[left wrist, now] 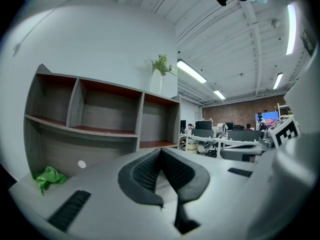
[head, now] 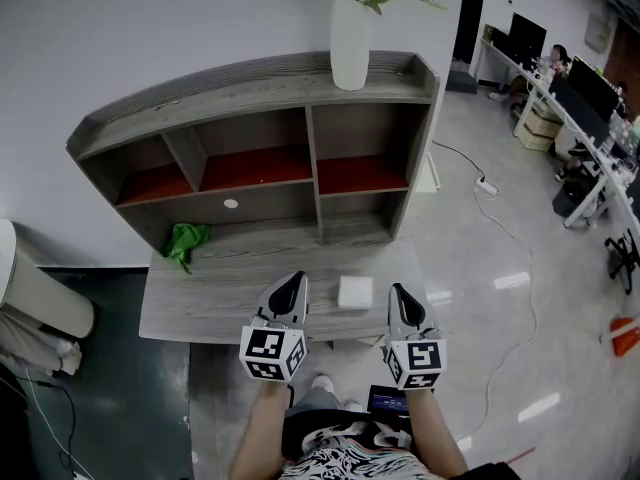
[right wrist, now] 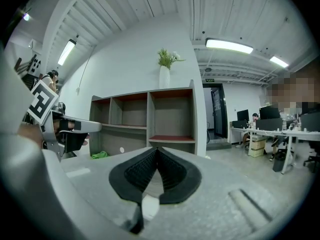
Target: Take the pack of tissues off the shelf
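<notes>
Pack of tissues is seen lying on the surface near its front edge, off the shelf. It is flanked by the left tongs and right tongs and touched by neither. Both tongs are clenched on nothing. A green cloth is noted at the surface's left rear, well apart. A white vase with a plant is stood on the shelf top. Open floor is seen to the right, crossed by a cable. Office desks are noted farther off.
</notes>
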Demonstrator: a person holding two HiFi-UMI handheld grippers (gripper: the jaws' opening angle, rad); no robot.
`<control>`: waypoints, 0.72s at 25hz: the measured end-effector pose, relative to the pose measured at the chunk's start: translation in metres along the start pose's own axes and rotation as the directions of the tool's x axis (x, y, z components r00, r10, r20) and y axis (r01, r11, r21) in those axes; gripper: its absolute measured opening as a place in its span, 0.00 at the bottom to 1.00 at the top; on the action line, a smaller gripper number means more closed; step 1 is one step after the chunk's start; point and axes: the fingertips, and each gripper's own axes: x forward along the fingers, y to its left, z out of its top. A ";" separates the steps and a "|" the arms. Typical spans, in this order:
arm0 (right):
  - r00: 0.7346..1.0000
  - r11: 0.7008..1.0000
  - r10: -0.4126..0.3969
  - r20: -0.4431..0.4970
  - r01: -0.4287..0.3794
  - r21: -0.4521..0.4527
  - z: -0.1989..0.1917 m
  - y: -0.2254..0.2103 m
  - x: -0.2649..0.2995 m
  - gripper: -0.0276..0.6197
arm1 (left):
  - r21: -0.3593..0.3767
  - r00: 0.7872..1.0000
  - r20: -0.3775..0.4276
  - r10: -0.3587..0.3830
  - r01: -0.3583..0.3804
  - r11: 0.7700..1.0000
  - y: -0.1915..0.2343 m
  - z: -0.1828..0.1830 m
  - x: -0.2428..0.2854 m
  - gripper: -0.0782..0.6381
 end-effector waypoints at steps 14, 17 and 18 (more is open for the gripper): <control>1.000 1.000 0.007 -0.012 -0.007 -0.003 -0.003 0.004 -0.011 0.05 | -0.010 1.000 -0.015 -0.006 0.006 1.000 -0.008 -0.008 -0.011 0.12; 1.000 1.000 0.010 -0.016 -0.010 -0.006 -0.007 0.005 -0.013 0.05 | -0.016 1.000 -0.018 -0.006 0.006 1.000 -0.008 -0.012 -0.013 0.12; 1.000 1.000 0.012 -0.017 -0.012 -0.004 -0.007 0.006 -0.014 0.05 | -0.016 1.000 -0.020 -0.006 0.005 1.000 -0.007 -0.014 -0.014 0.12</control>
